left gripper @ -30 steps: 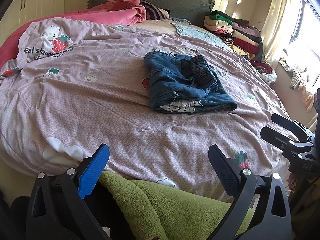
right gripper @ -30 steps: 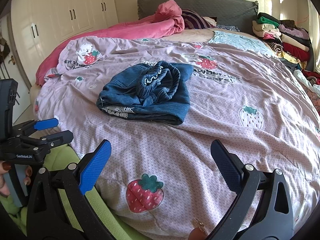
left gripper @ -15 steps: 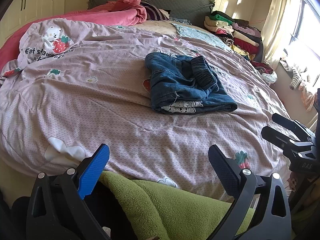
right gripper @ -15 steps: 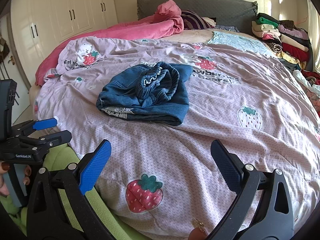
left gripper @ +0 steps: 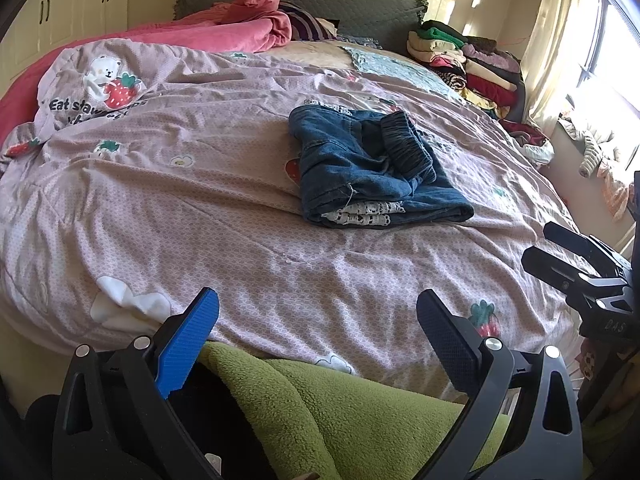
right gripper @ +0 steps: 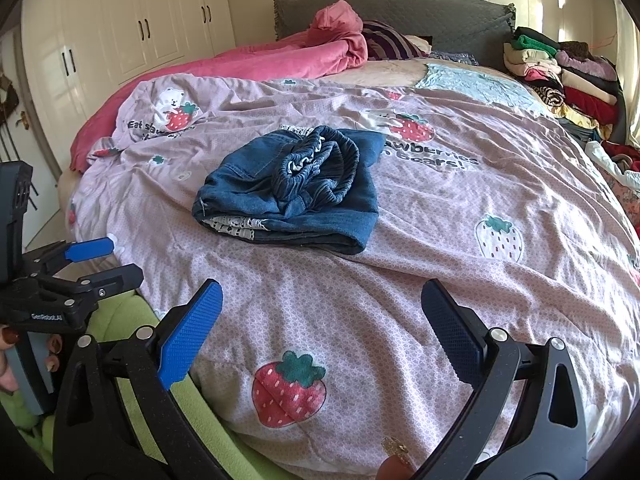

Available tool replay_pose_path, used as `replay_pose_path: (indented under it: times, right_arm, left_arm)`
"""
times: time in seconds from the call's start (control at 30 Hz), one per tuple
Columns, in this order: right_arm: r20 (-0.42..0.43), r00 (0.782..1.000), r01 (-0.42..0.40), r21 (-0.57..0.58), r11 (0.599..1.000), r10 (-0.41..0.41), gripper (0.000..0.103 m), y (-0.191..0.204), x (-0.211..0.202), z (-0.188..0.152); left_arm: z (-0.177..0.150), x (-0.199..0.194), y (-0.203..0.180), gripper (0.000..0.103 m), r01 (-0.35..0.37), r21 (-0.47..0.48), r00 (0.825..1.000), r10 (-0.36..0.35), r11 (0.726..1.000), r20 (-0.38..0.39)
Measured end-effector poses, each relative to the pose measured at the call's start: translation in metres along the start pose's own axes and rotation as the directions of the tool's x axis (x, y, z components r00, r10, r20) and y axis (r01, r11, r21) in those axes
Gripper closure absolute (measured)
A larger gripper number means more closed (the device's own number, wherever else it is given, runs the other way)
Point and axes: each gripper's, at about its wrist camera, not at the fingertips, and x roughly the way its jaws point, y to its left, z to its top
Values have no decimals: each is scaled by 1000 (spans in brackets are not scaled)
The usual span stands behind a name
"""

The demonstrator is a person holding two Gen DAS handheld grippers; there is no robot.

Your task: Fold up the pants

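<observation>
Blue denim pants (left gripper: 372, 168) lie folded into a compact bundle in the middle of the bed, the gathered waistband on top and a white patterned lining showing at the near edge. The right wrist view shows the same pants (right gripper: 296, 192). My left gripper (left gripper: 318, 320) is open and empty, held back at the near edge of the bed, well short of the pants. My right gripper (right gripper: 322, 308) is likewise open and empty above the near edge. Each gripper shows in the other's view: the left gripper (right gripper: 100, 258) at far left, the right gripper (left gripper: 560, 248) at far right.
The bed carries a lilac strawberry-print duvet (left gripper: 180, 200). A pink blanket (left gripper: 240, 28) is heaped by the grey headboard (right gripper: 420, 12). Stacked folded clothes (left gripper: 460, 60) sit at the far right corner. A green fleece garment (left gripper: 320, 408) lies below me. White wardrobes (right gripper: 120, 28) stand on the left.
Both grippers have drifted very slightly; the pants sit a touch lower and nearer in both views. Nothing was taken hold of or let go.
</observation>
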Motion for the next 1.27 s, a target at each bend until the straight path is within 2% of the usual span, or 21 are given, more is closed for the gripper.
replay_pose_path:
  times: [0.7,0.87,0.97,1.03,1.1,1.2,1.23,1.27]
  right_arm:
    - [6,999,34,21,999,-34,9,-8,-2,1]
    - [-2,997,83,64,994,-83,9,-31,-4,-2]
    - [-4,988,151,122,981,-151,9,-66,-7,-5]
    - [-8,975,219,174,960,-221,9,-103,-11,-5]
    - [-19,958,281,224,933,-285,9,-142,-12,-4]
    - [-80,917,396,286,873,-390,9,-219,-5,-1]
    - [-106,891,452,310,837,-442,9,-249,-2,1]
    - [-130,874,484,321,814,-468,9,-276,2,2]
  left_arm:
    - [1,2,-3,4,-2,23,1000,3,1000,-5]
    - [3,7,5,4,-40,20,999,40,999,-16]
    - [11,7,26,4,-38,-12,999,38,999,-2]
    - [24,9,48,4,-71,-50,997,72,996,8]
    - [44,20,83,4,-141,-98,990,141,985,-2]
    - [79,48,142,4,-272,-143,962,270,952,-33]
    - [91,59,160,4,-308,-149,951,303,940,-53]
    - [105,75,183,4,-352,-160,936,344,922,-74]
